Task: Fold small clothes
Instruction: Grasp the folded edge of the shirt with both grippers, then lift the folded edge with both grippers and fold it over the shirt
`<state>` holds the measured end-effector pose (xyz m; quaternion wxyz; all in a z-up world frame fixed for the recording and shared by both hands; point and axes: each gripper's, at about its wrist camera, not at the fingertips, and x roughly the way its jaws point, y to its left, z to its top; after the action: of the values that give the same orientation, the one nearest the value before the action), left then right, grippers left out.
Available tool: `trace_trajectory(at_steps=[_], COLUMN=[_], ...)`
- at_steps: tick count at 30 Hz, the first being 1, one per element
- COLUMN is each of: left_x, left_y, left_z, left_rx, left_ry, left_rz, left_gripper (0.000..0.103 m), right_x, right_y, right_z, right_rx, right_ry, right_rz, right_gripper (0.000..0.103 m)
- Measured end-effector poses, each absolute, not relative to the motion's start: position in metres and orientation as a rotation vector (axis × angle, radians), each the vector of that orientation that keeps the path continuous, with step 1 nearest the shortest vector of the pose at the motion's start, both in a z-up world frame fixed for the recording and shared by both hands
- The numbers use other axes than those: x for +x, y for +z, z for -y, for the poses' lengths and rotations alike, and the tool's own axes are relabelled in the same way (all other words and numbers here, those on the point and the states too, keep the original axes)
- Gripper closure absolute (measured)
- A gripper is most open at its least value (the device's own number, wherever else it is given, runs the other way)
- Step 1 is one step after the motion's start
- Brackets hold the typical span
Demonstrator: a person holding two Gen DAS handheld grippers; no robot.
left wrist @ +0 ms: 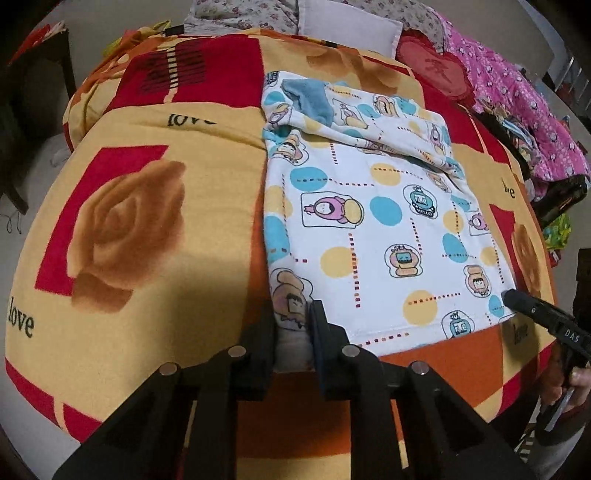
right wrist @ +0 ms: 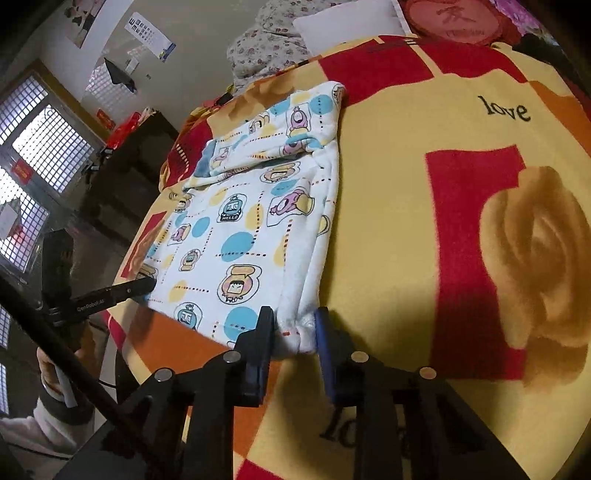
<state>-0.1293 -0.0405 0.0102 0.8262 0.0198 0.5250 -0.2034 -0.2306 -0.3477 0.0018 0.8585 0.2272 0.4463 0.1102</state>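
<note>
A small white garment point(left wrist: 369, 229) printed with cartoon figures and blue and yellow dots lies flat on a yellow, red and orange rose blanket point(left wrist: 147, 221). One sleeve is folded across its far end, where blue lining shows. My left gripper point(left wrist: 293, 332) is shut on the near left hem corner, with fabric bunched between its pads. In the right wrist view my right gripper point(right wrist: 295, 332) pinches the near right corner of the garment point(right wrist: 240, 229) in the same way. Each view shows the other gripper's tip at the opposite corner: the right gripper point(left wrist: 508, 297) and the left gripper point(right wrist: 149, 284).
A pile of pink patterned clothes point(left wrist: 517, 110) and a red heart cushion point(left wrist: 439, 70) lie at the bed's far right. A white pillow point(left wrist: 351, 26) sits at the head. Dark furniture point(right wrist: 122, 166) and a barred window point(right wrist: 29, 147) stand beyond the bed's left edge.
</note>
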Motion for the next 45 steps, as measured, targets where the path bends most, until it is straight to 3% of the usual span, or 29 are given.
trace_trajectory(at_steps=[18, 23, 30, 38, 45], left_x=[-0.134, -0.136, -0.133, -0.09, -0.01], left_y=[0.01, 0.01, 0.013, 0.06, 0.092], left_z=[0.045, 0.047, 0.043, 0.027, 0.039], left_rx=[0.052, 0.077, 0.044, -0.161, -0.222], left_ry=[-0.396, -0.401, -0.44, -0.618, -0.617], left_rz=[-1.104, -1.099, -1.128, -1.155, -1.113], left_gripper=[0.085, 0.085, 0.087, 0.092, 0.092], right_x=[-0.234, -0.234, -0.233, -0.206, -0.13], right_y=[0.003, 0.0, 0.006, 0.049, 0.076], right_z=[0.345, 0.345, 0.351, 0.373, 0.403], right_rx=[0.454, 0.468, 0.538, 0.68, 0.763], right_ry=[0.269, 0.301, 0.35, 0.49, 0.46], right_rz=[-0.951, -0.965, -0.931, -0.776, -0.686], right_gripper=[0.08, 0.073, 0.084, 0.086, 0.088])
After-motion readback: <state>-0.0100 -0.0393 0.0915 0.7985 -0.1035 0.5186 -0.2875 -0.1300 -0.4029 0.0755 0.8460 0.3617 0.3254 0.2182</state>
